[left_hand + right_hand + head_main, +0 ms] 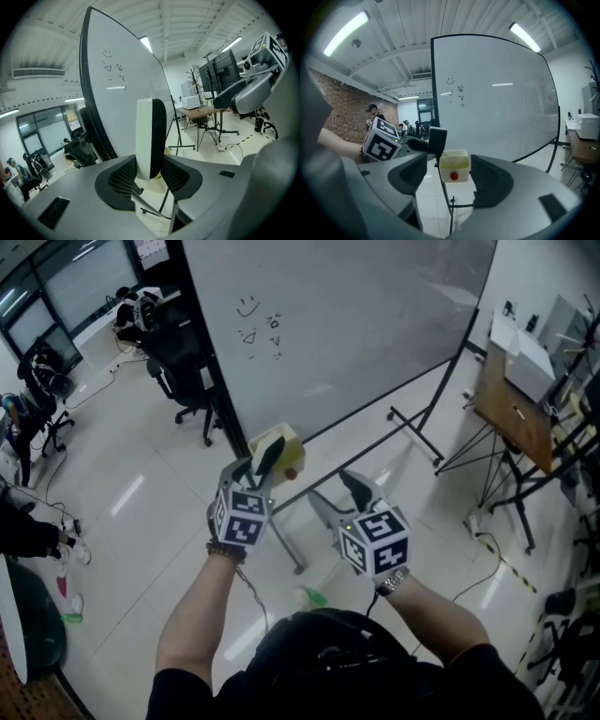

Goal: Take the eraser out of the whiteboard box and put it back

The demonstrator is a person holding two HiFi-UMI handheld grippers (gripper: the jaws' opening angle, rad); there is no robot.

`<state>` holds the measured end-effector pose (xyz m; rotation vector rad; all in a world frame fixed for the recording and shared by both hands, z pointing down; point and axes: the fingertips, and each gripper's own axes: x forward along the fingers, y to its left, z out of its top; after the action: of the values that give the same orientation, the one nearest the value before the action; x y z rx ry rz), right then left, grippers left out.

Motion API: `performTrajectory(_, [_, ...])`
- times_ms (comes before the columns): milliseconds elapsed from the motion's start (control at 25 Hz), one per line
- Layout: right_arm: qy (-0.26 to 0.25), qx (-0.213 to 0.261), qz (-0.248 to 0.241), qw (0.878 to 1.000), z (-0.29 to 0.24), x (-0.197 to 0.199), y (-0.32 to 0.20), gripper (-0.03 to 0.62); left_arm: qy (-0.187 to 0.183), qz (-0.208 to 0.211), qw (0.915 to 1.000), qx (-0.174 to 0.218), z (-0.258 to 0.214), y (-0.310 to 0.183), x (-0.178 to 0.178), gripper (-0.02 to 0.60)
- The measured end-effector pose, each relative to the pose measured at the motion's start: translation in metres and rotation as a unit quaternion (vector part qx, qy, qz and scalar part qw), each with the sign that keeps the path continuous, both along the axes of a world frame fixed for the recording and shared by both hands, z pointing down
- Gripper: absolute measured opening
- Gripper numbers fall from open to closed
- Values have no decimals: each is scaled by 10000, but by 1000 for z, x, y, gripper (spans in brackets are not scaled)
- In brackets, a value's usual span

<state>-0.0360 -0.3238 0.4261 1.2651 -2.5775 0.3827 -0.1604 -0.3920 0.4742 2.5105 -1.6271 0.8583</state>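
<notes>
While the right gripper (449, 169) shows fingers apart and empty, the left gripper (150, 165) pinches an upright white, black-felted eraser (146, 133).

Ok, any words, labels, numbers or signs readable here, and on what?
Whiteboard: a drawn smiley, a triangle and small handwritten marks, too small to read.
Marker cubes: black-and-white square patterns, no letters.
Whiteboard box: a red dot, no lettering visible.
No readable text anywhere.
</notes>
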Motion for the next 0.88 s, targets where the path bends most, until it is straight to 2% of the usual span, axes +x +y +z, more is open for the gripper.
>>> performTrajectory(440, [20,-110,171,9998,13,-6,-38,325,-310,269,9991,-47,11,-52,3,158])
performTrajectory(880, [25,-166,197,9997,18,-11,-61,325,-503,332,9981,-137,26,-73,3,158])
